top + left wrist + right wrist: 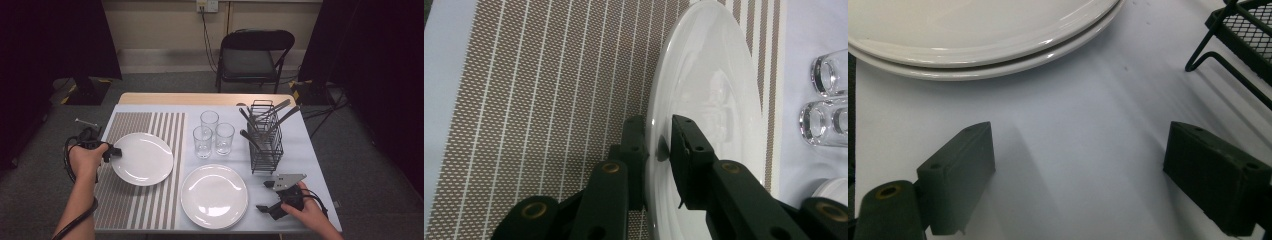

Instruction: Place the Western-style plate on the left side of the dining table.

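A white plate (145, 160) (709, 75) lies on a brown striped placemat (135, 210) (539, 75) at the left. My left gripper (114, 151) (658, 127) straddles the plate's left rim, one jaw under the edge and one over it. A thin gap with a shadow shows between the upper pad and the plate, so the jaws stand open around the rim. At the front right, my right gripper (264, 196) (1078, 150) hovers low over the bare tablecloth, wide open and holding nothing. It points toward two stacked white plates (214, 196) (983, 35).
Three drinking glasses (210, 135) (829, 100) stand at the table's middle back. A black wire rack (265, 145) (1243, 30) with several utensils stands at the right, close to my right gripper. A black folding chair (255, 55) is behind the table.
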The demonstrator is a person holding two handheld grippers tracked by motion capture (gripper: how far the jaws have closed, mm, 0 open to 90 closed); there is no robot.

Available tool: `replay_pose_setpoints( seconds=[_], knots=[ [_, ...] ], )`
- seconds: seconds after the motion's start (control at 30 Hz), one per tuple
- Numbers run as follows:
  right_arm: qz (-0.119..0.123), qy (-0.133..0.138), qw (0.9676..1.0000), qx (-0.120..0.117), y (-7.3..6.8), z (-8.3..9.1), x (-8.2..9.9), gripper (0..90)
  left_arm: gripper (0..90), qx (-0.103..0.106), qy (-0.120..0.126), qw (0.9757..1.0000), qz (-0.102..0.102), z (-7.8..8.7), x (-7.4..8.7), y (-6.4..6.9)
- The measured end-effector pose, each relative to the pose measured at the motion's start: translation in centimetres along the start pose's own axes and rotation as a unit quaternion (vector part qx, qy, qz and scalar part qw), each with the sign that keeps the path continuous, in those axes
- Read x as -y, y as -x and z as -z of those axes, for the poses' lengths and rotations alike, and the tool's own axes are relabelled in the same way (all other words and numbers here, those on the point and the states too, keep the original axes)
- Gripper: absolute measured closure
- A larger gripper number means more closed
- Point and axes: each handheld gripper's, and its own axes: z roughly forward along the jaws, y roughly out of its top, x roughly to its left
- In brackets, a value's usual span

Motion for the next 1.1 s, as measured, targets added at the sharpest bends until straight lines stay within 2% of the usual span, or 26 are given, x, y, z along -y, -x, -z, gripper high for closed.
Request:
replay_pose_setpoints(
  seconds=[0.07, 0.2, 0.23, 0.3, 0.33, 0.43, 0.47, 0.5, 0.53, 0.57, 0.6, 0.7, 0.83, 0.9, 0.93, 0.97, 1.0, 1.03, 1.07, 1.1],
  knots=[
    [0.0, 0.0, 1.0, 0.0, 0.0, 0.0, 0.0, 12.1, 77.0, 0.0, 0.003, 1.0, 0.0, 0.0, 0.0, 0.0],
    [0.0, 0.0, 1.0, 0.0, 0.0, 0.0, 0.0, 12.1, 77.1, -0.003, -0.006, 0.9999, -0.011, 0.1, -0.1, -0.3],
    [0.0, 0.0, 1.0, 0.0, 0.0, 0.0, 0.0, 12.1, 76.9, -0.001, -0.001, 1.0, -0.001, -0.1, 0.0, -0.2],
    [0.0, -0.001, 1.0, 0.001, 0.0, 0.0, 0.0, 12.1, 76.7, 0.0, 0.001, 1.0, 0.001, -0.2, 0.0, -0.4],
    [0.0, 0.0, 1.0, 0.0, 0.0, 0.0, 0.0, 12.1, 76.5, -0.006, -0.006, 0.9999, -0.006, -0.2, 0.0, -0.6],
    [0.0, 0.0, 1.0, 0.0, 0.0, 0.0, 0.0, 12.1, 76.0, -0.004, -0.003, 1.0, 0.0, -0.4, 0.1, -0.8],
    [0.0, 0.0, 1.0, 0.0, 0.0, 0.0, 0.0, 12.1, 75.8, 0.001, -0.008, 1.0, -0.005, -0.3, 0.1, -0.9],
    [0.0, 0.0, 1.0, 0.0, 0.0, 0.0, 0.0, 12.1, 75.8, -0.001, 0.003, 1.0, 0.007, -0.5, 0.2, -0.8],
    [0.0, -0.001, 1.0, 0.001, 0.0, 0.0, 0.0, 12.1, 75.7, -0.002, 0.003, 1.0, 0.007, -0.6, 0.2, -0.8],
    [0.0, 0.0, 1.0, 0.0, 0.0, 0.0, 0.0, 12.1, 74.9, -0.001, -0.002, 1.0, -0.001, -0.5, 0.2, -1.0],
    [0.0, 0.0, 1.0, 0.0, 0.0, 0.0, 0.0, 12.1, 74.9, 0.004, 0.005, 1.0, 0.007, -0.6, 0.2, -0.9],
    [0.0, 0.0, 1.0, 0.0, 0.0, 0.0, 0.0, 12.1, 74.8, -0.002, 0.005, 1.0, 0.008, -0.6, 0.2, -1.0],
    [0.0, 0.0, 1.0, 0.0, 0.0, 0.0, 0.0, 12.1, 75.1, 0.002, 0.006, 0.9999, 0.011, -0.7, 0.1, -0.9],
    [0.0, 0.0, 1.0, 0.0, 0.0, 0.0, 0.0, 12.1, 75.0, -0.001, 0.007, 0.9999, 0.01, -0.7, 0.1, -0.9],
    [0.0, 0.0, 1.0, 0.0, 0.0, 0.0, 0.0, 12.1, 75.0, -0.005, -0.004, 1.0, -0.002, -0.6, 0.1, -1.1],
    [0.0, 0.0, 1.0, 0.0, 0.0, 0.0, 0.0, 12.1, 74.9, -0.006, -0.004, 1.0, -0.002, -0.6, 0.1, -1.1],
    [0.0, 0.0, 1.0, 0.0, 0.0, 0.0, 0.0, 12.1, 75.0, -0.005, 0.005, 0.9999, 0.009, -0.7, 0.1, -0.9],
    [0.0, 0.0, 1.0, 0.0, 0.0, 0.0, 0.0, 12.1, 74.9, -0.006, -0.001, 1.0, 0.002, -0.7, 0.1, -1.0],
    [0.0, 0.0, 1.0, 0.0, 0.0, 0.0, 0.0, 12.1, 74.9, -0.004, 0.004, 0.9999, 0.01, -0.8, 0.1, -1.0],
    [0.001, 0.0, 1.0, 0.0, 0.0, 0.0, 0.0, 12.1, 74.9, -0.005, 0.002, 1.0, 0.008, -0.7, 0.1, -1.1]
  ],
)
